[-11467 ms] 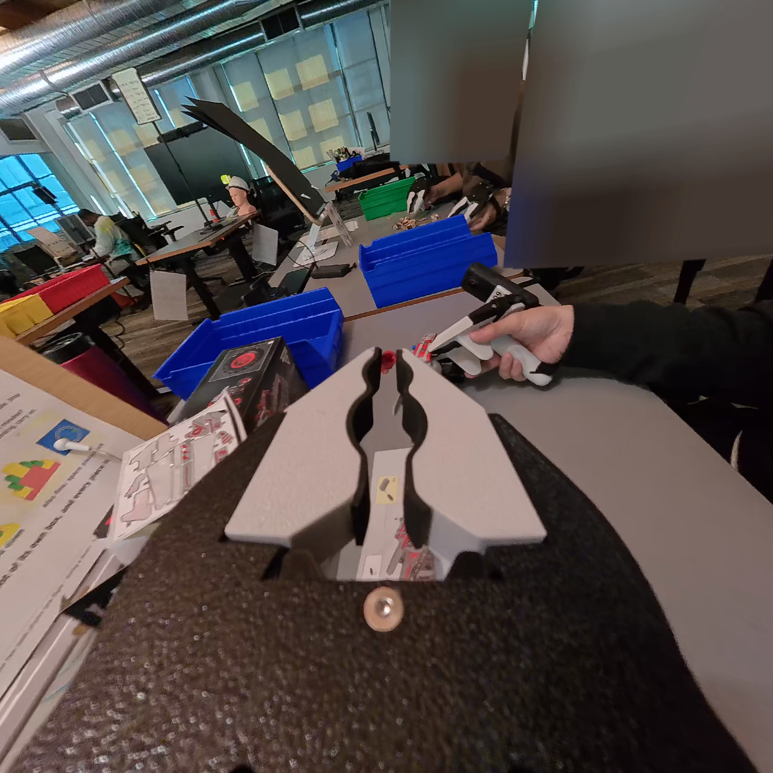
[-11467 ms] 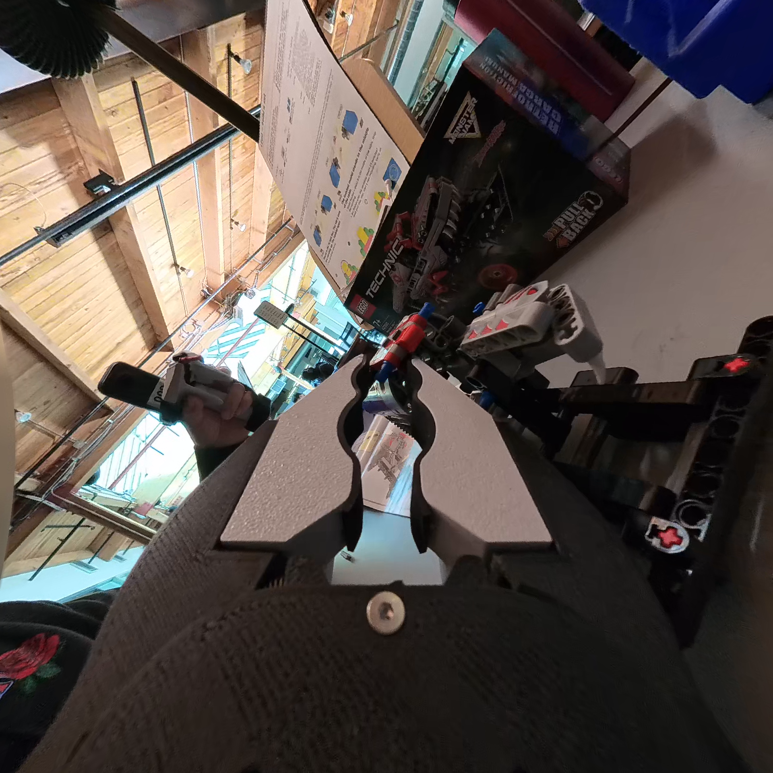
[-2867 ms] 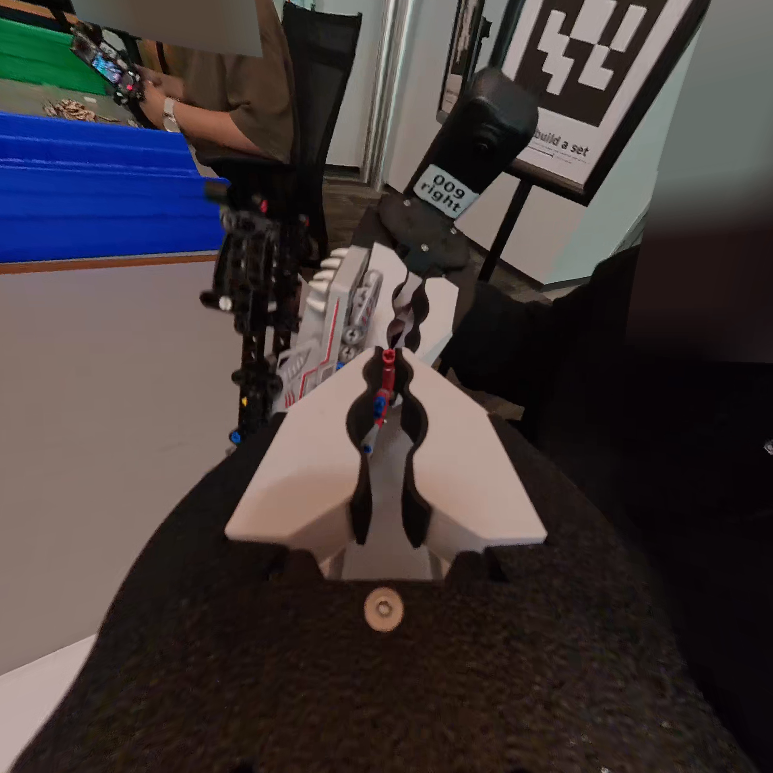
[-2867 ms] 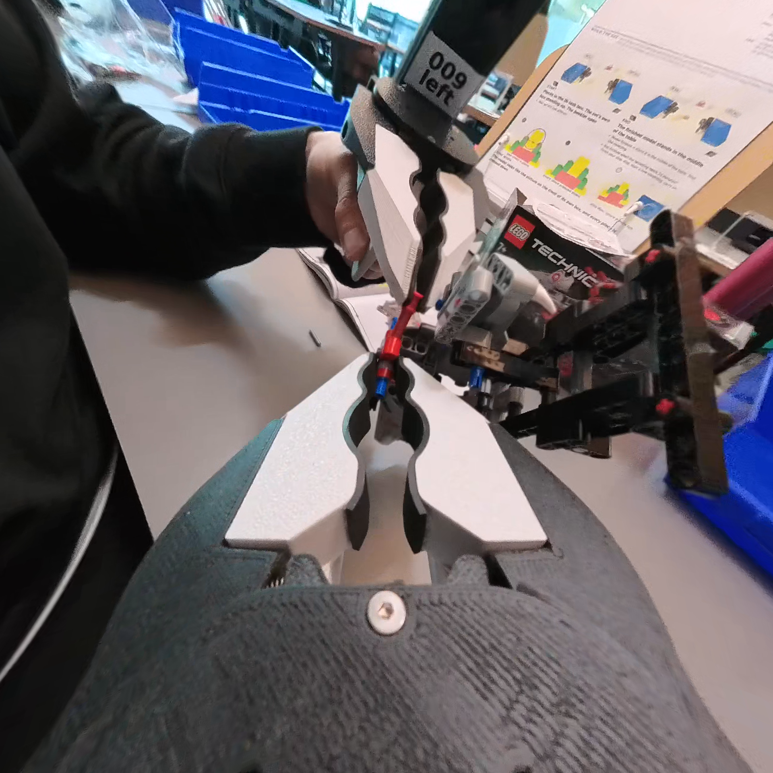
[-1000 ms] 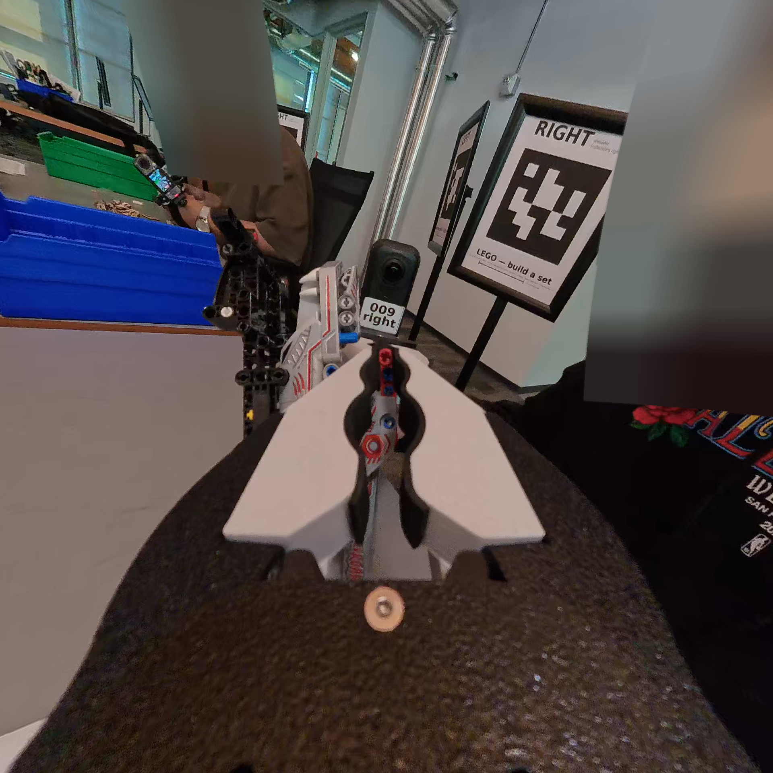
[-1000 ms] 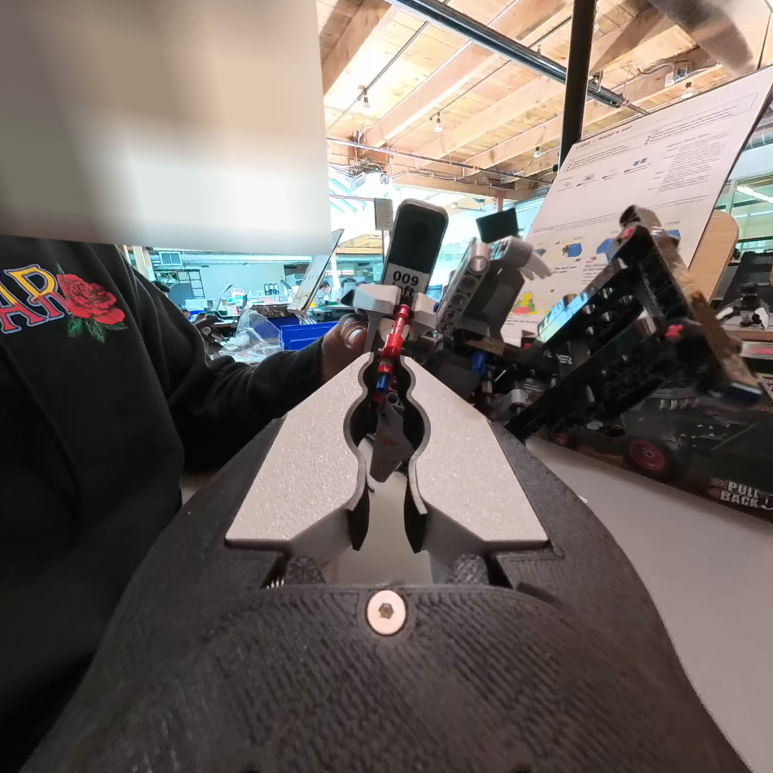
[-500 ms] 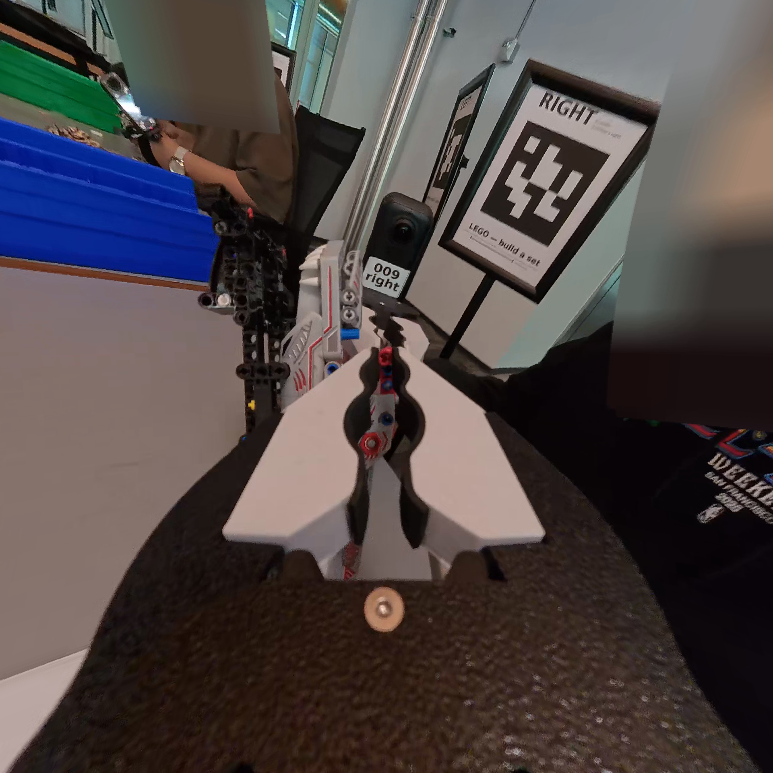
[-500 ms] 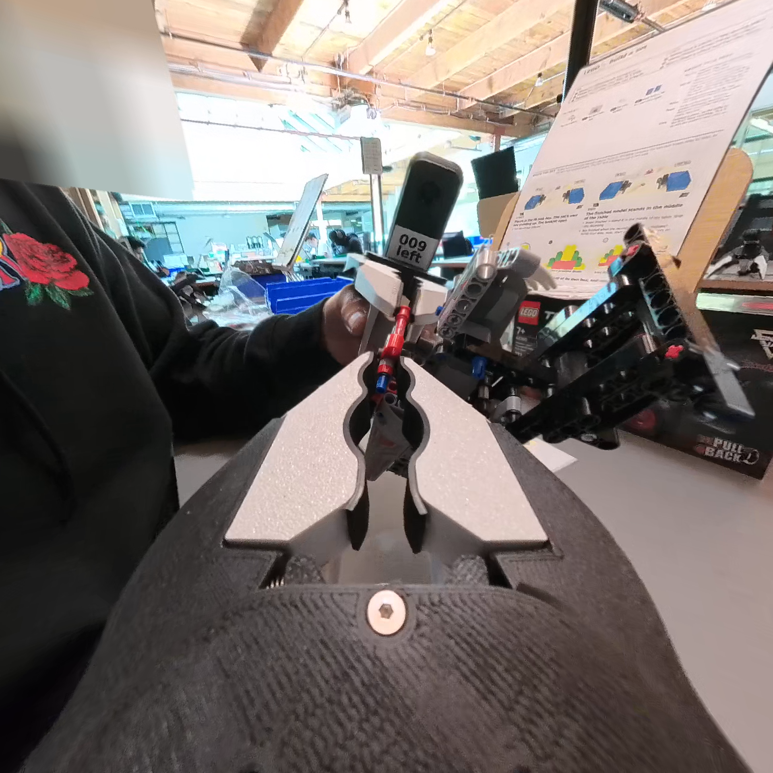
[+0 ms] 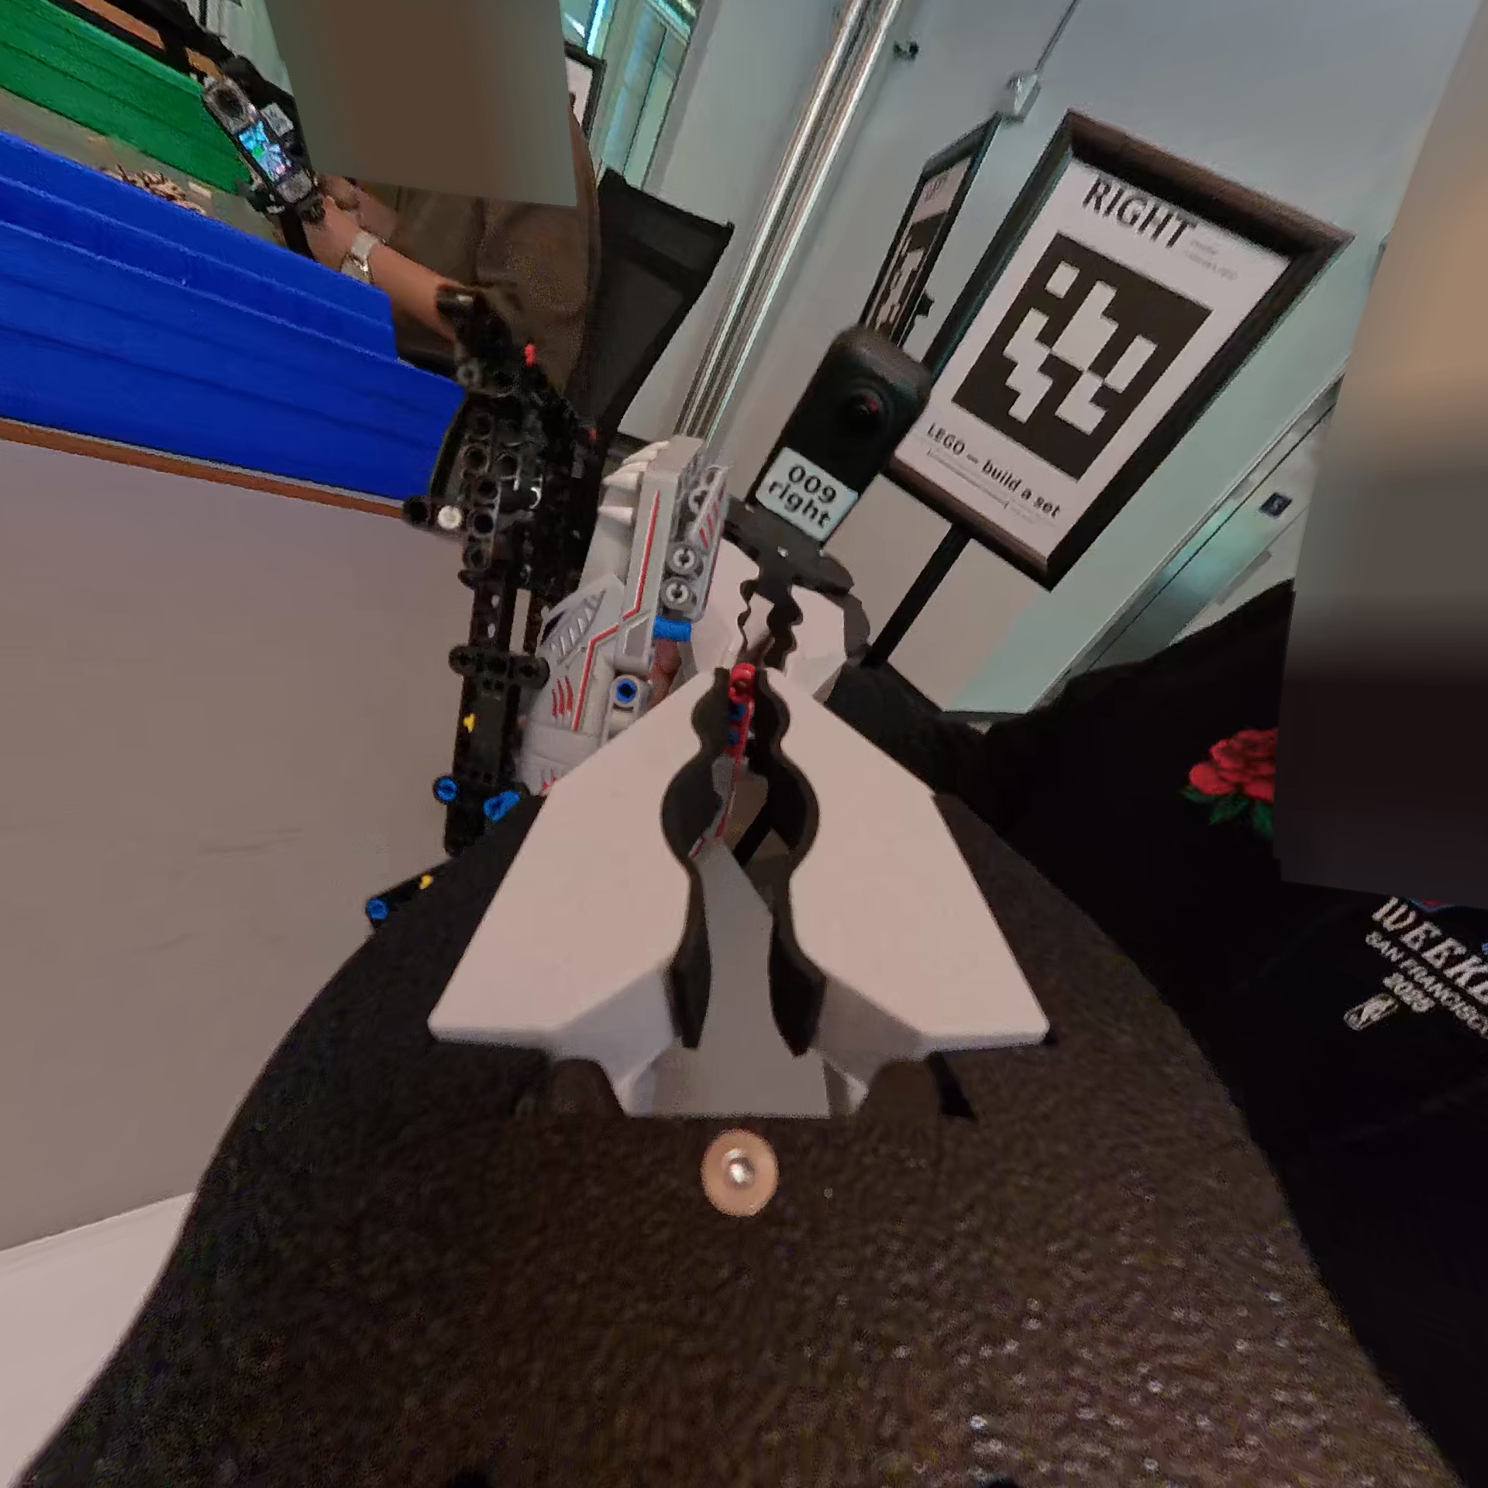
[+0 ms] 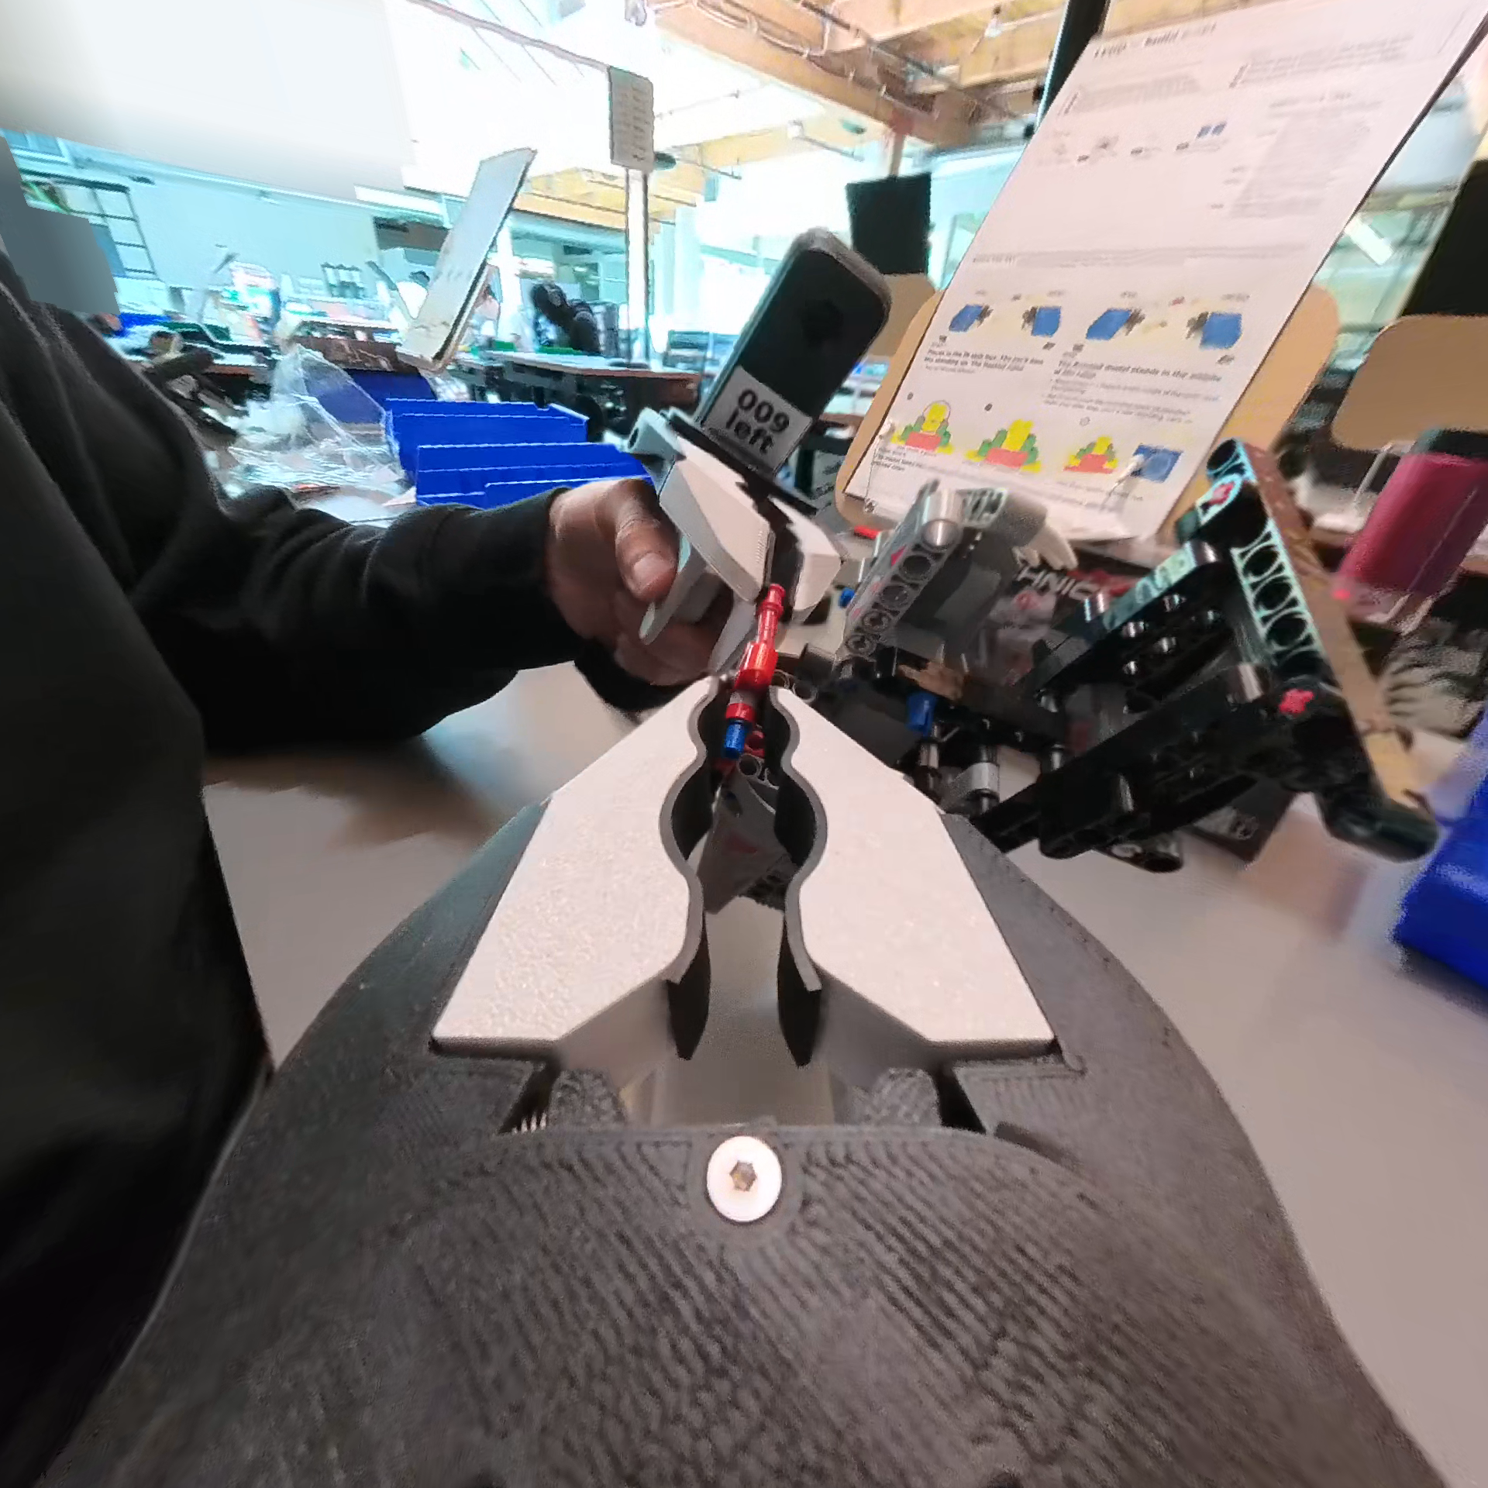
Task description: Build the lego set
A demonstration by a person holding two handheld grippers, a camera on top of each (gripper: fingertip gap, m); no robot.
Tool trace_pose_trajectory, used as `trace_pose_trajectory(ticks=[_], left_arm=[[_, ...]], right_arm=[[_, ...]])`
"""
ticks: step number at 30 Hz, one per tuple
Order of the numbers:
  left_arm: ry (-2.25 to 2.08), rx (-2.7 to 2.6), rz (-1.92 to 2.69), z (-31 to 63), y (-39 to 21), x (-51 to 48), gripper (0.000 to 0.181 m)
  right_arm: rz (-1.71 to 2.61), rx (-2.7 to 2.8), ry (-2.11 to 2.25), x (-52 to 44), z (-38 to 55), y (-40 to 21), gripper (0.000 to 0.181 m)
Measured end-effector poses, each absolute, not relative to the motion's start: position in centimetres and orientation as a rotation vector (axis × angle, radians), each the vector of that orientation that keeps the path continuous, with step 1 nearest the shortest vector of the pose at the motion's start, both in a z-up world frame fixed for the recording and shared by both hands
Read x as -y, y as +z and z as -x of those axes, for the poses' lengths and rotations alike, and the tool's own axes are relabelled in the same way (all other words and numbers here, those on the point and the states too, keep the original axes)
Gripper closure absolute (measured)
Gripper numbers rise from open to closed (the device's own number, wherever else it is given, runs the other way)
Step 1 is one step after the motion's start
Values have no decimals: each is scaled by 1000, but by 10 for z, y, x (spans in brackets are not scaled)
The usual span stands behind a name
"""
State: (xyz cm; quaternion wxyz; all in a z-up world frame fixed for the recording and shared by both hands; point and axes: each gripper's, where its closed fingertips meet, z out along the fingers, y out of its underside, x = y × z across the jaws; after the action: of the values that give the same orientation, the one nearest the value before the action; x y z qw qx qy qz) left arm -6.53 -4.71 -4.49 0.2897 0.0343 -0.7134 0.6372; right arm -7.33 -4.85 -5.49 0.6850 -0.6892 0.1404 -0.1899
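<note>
Above the grey counter: two grippers nose to nose on one Lego model.

Between the tips of the right gripper, jaws nearly closed, pinched on the red-and-blue axle at the model's near end. From the opposite side, left gripper likewise narrowed to a slit around the same axle, red tip visible at its jaw ends. Model raised off the counter: black beam frame to the left in the left wrist view, grey panel with red stripes beside it. Behind, blue bins, set box and a propped instruction sheet.
</note>
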Motion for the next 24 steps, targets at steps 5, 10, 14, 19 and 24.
trace_pose_trajectory(ticks=[5, 10, 14, 19, 24], left_arm=[[1658, 1910, -99, 63, -57, 47, 178], [1634, 1746, -286, 49, -61, 53, 178], [1600, 1731, -449, 36, -79, 59, 178], [1559, 1659, -549, 25, -88, 67, 178], [1483, 1670, -561, 14, -98, 79, 178]], right_arm=[[1606, -365, -320, 46, 71, -71, 174], [1496, -499, -116, 49, 66, -69, 174], [1353, -747, 144, 55, 50, -87, 174], [1167, -872, 352, 60, 42, -93, 174], [1034, -974, 398, 71, 28, -100, 173]])
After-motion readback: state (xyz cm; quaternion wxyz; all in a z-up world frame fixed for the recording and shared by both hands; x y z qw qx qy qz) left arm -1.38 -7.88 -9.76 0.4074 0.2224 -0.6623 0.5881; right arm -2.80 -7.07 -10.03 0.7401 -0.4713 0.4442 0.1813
